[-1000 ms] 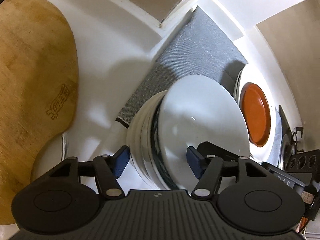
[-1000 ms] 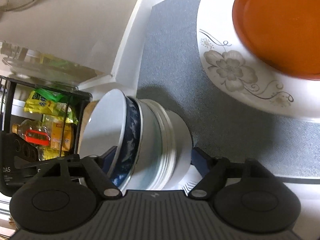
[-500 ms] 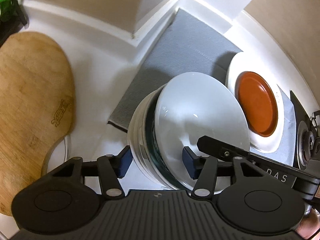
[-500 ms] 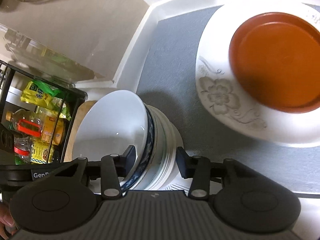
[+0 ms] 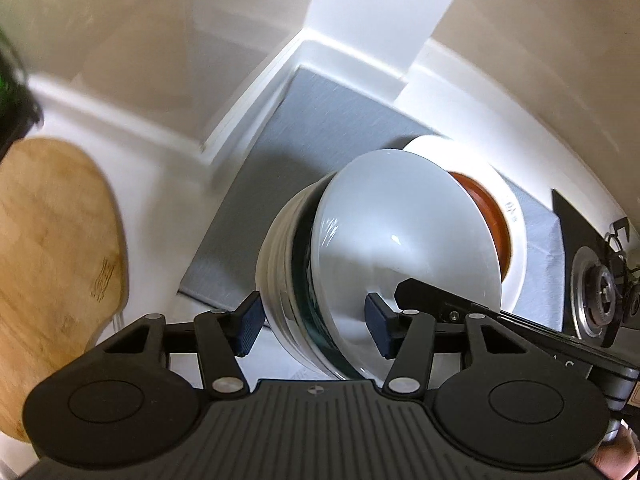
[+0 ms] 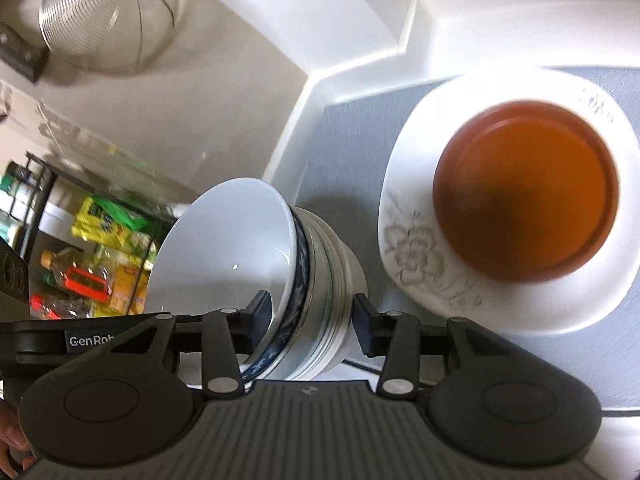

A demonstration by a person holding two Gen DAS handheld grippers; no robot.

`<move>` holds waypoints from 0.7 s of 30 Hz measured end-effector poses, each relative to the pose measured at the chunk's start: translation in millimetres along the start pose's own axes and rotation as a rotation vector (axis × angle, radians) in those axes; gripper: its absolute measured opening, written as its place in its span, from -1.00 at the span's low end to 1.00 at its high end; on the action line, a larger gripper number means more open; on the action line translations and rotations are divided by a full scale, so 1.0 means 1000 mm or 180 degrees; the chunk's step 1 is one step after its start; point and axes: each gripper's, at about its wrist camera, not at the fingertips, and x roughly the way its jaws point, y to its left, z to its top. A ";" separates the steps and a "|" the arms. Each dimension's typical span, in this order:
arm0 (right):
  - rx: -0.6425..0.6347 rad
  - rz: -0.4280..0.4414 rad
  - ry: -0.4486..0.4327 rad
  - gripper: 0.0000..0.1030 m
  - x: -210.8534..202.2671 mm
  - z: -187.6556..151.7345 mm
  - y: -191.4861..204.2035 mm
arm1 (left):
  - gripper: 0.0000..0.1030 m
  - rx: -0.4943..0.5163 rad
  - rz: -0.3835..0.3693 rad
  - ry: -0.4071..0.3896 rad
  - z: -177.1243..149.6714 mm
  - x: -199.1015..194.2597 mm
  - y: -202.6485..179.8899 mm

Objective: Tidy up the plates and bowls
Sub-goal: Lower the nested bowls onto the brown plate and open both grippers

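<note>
The left wrist camera looks steeply down over its gripper (image 5: 312, 326) at the stack of bowls (image 5: 360, 260), close up, toward the counter's back corner (image 5: 316, 46) — the cutting board (image 5: 52, 248) lies at the left edge. The right wrist camera sits on the other side of the stack (image 6: 280, 280), tilted less steeply over its gripper (image 6: 310, 322). Both views share the stack, the grey mat (image 5: 320, 120) and the white plate (image 6: 500, 300) under the orange dish (image 6: 528, 196).
</note>
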 end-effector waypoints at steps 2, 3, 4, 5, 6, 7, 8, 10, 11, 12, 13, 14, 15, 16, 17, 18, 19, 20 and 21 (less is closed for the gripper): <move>-0.0018 -0.0014 -0.0080 -0.06 -0.009 0.007 0.001 | 0.10 0.0044 -0.0021 -0.0032 0.006 -0.003 -0.009; -0.0022 -0.0022 -0.0124 -0.06 -0.014 0.010 0.002 | 0.10 0.0071 -0.0037 -0.0044 0.009 -0.005 -0.015; -0.0015 -0.0029 -0.0165 -0.06 -0.019 0.013 0.001 | 0.10 0.0099 -0.0051 -0.0055 0.012 -0.005 -0.021; -0.0006 -0.0037 -0.0197 -0.06 -0.023 0.016 -0.001 | 0.10 0.0136 -0.0060 -0.0066 0.016 -0.007 -0.028; 0.0001 -0.0047 -0.0231 -0.06 -0.028 0.018 -0.003 | 0.10 0.0174 -0.0070 -0.0074 0.019 -0.007 -0.035; 0.0021 -0.0059 -0.0274 -0.06 -0.034 0.021 -0.006 | 0.10 0.0202 -0.0082 -0.0079 0.022 -0.007 -0.041; 0.0054 -0.0078 -0.0312 -0.06 -0.040 0.024 -0.009 | 0.10 0.0236 -0.0092 -0.0082 0.025 -0.007 -0.048; 0.0113 -0.0109 -0.0374 -0.06 -0.050 0.029 -0.016 | 0.10 0.0305 -0.0115 -0.0065 0.032 -0.006 -0.062; 0.0127 -0.0124 -0.0406 -0.06 -0.055 0.030 -0.019 | 0.10 0.0344 -0.0129 -0.0052 0.035 -0.005 -0.070; 0.0141 -0.0143 -0.0438 -0.06 -0.061 0.032 -0.023 | 0.10 0.0387 -0.0142 -0.0046 0.036 -0.003 -0.078; 0.0158 -0.0159 -0.0471 -0.06 -0.066 0.034 -0.027 | 0.10 0.0426 -0.0156 -0.0039 0.039 -0.002 -0.085; 0.0167 -0.0179 -0.0503 -0.06 -0.071 0.036 -0.030 | 0.10 0.0463 -0.0168 -0.0034 0.041 -0.001 -0.092; 0.0185 -0.0193 -0.0538 -0.06 -0.075 0.038 -0.033 | 0.10 0.0508 -0.0187 -0.0031 0.044 0.001 -0.099; 0.0206 -0.0216 -0.0574 -0.06 -0.080 0.040 -0.037 | 0.10 0.0542 -0.0209 -0.0033 0.047 0.002 -0.106; 0.0219 -0.0245 -0.0607 -0.06 -0.084 0.042 -0.040 | 0.10 0.0567 -0.0233 -0.0026 0.050 0.004 -0.112; 0.0219 -0.0274 -0.0635 -0.06 -0.088 0.044 -0.043 | 0.10 0.0578 -0.0258 -0.0017 0.053 0.006 -0.118; 0.0218 -0.0302 -0.0662 -0.05 -0.092 0.047 -0.046 | 0.10 0.0590 -0.0279 -0.0011 0.056 0.010 -0.122; 0.0217 -0.0328 -0.0682 -0.05 -0.094 0.049 -0.050 | 0.10 0.0605 -0.0301 -0.0017 0.059 0.013 -0.127; 0.0225 -0.0343 -0.0691 -0.05 -0.096 0.051 -0.054 | 0.10 0.0627 -0.0316 -0.0031 0.061 0.017 -0.131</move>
